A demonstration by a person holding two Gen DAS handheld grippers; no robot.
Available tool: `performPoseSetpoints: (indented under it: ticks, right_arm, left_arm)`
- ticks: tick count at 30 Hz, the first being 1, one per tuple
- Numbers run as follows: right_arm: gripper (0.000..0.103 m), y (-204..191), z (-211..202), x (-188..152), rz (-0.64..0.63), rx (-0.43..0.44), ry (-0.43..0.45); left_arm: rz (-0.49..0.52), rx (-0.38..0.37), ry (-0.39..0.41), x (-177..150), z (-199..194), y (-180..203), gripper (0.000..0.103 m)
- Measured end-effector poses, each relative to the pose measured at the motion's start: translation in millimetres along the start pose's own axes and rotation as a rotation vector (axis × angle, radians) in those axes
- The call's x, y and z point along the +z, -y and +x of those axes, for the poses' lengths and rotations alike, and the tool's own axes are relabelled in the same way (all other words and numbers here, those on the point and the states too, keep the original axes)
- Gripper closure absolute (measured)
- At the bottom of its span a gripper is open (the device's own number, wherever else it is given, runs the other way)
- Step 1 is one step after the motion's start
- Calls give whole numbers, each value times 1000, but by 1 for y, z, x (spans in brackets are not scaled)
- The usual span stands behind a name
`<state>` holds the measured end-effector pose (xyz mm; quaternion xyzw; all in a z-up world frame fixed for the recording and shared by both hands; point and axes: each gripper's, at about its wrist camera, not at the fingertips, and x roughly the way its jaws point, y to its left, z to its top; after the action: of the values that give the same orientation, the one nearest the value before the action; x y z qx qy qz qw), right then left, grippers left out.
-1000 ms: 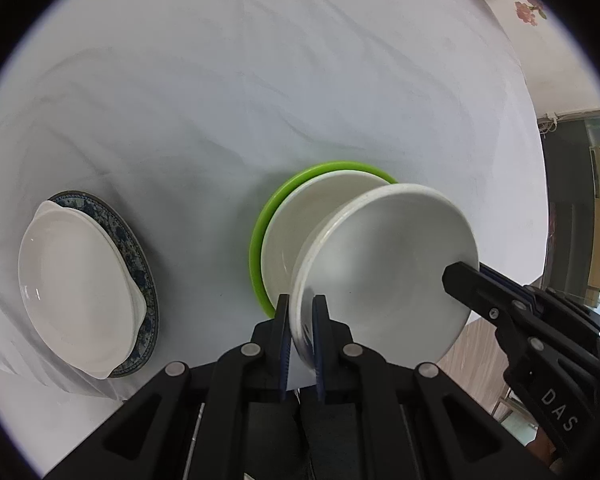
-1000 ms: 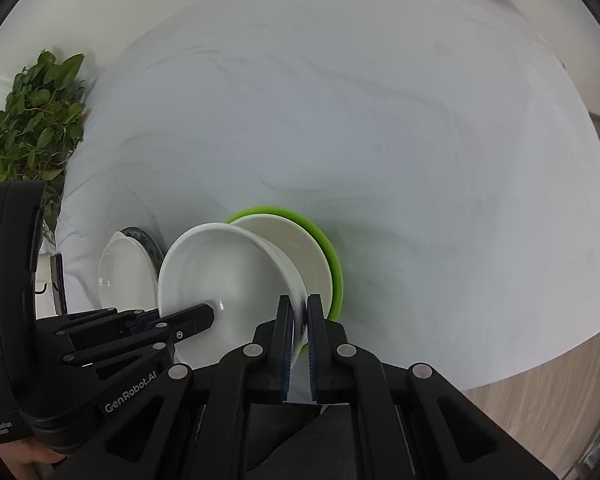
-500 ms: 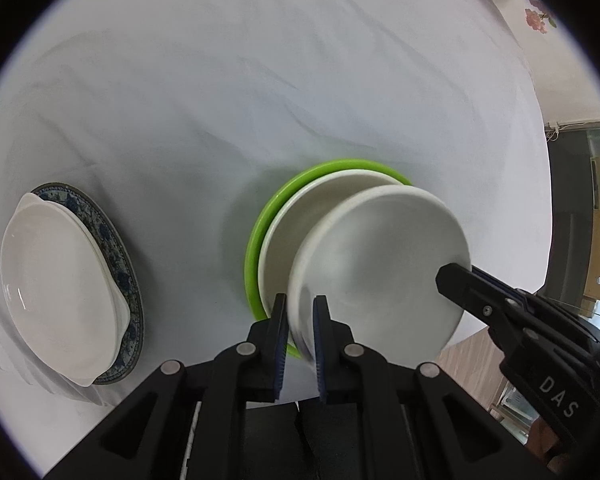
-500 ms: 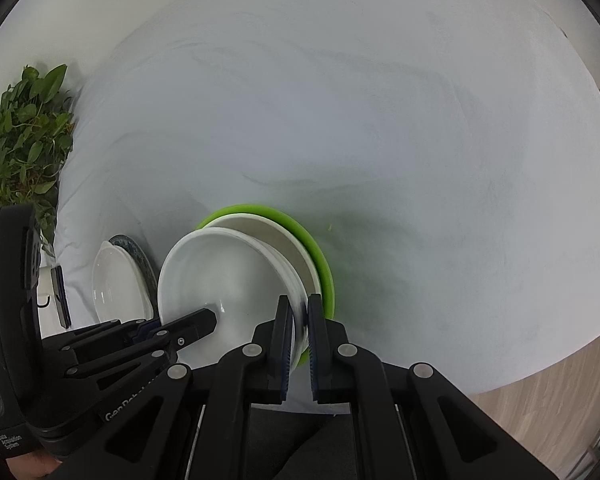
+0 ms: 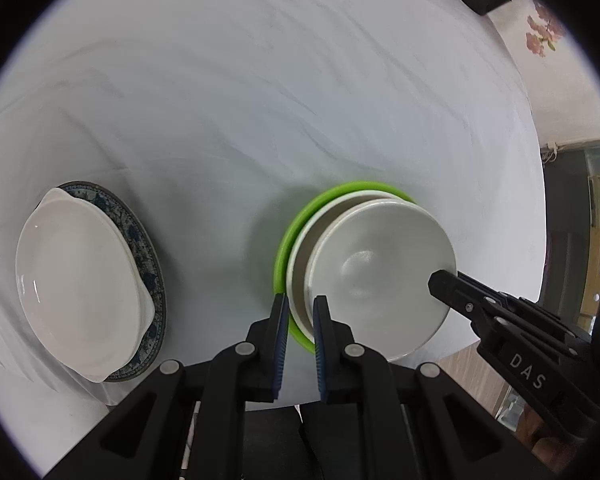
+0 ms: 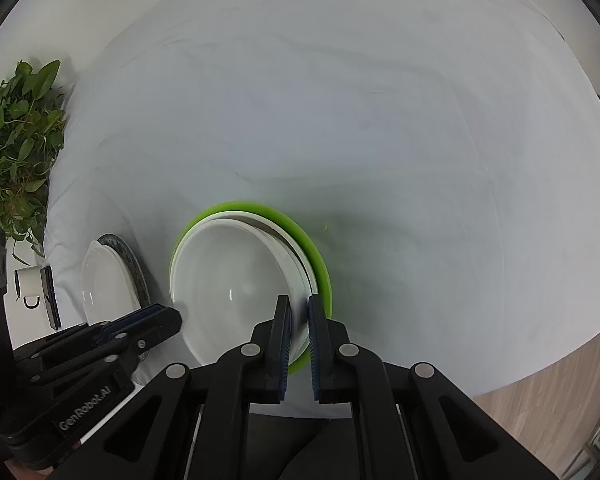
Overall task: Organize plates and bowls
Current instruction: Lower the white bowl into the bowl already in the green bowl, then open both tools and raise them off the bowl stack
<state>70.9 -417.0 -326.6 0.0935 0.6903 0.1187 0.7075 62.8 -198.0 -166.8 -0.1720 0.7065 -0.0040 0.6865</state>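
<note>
Two grippers hold one round white ceramic bowl by opposite rim edges: left gripper jaws clamped on its near-left rim, right gripper jaws clamped on the other side. The bowl sits low over a second white bowl nested on a bright green round plate on the white-clothed counter; contact unclear. Well to the left, a white eared dish rests on a blue-patterned oval plate.
</note>
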Motion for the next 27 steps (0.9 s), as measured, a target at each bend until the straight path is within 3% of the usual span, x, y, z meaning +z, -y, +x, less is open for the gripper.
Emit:
performPoseSetpoints:
  ticks: [13,16,18,19,21,24,26,27]
  right_arm:
    - [96,-15,5,11,-29,-36,-45]
    - [87,-8,2,16,-43,-23,-54]
    - [62,-11,-6,17,-55,-14,-44]
    - [56,-13,-13,16,-68,-2,-31]
    - [40,-16,-27,16,-93,29,1]
    - [28,-16,-53,12,-139,55,101]
    - [28,-17,-62,8,-207,14,164]
    - [33,-16,-64,7,-231,-3,178]
  left_arm:
    - [-16,36,88,-8,-26,-21,93]
    - [-1,22,135,-9,-31,-14,93]
    - [24,10,182,-10,-41,-12,82]
    - [38,17,200,-11,-45,-11,74]
    - [52,64,232,-13,-52,-9,24]
    - [77,58,288,-17,-64,-11,21]
    - [82,47,293,-18,-66,-13,21]
    - [81,45,294,-19,-65,-15,21]
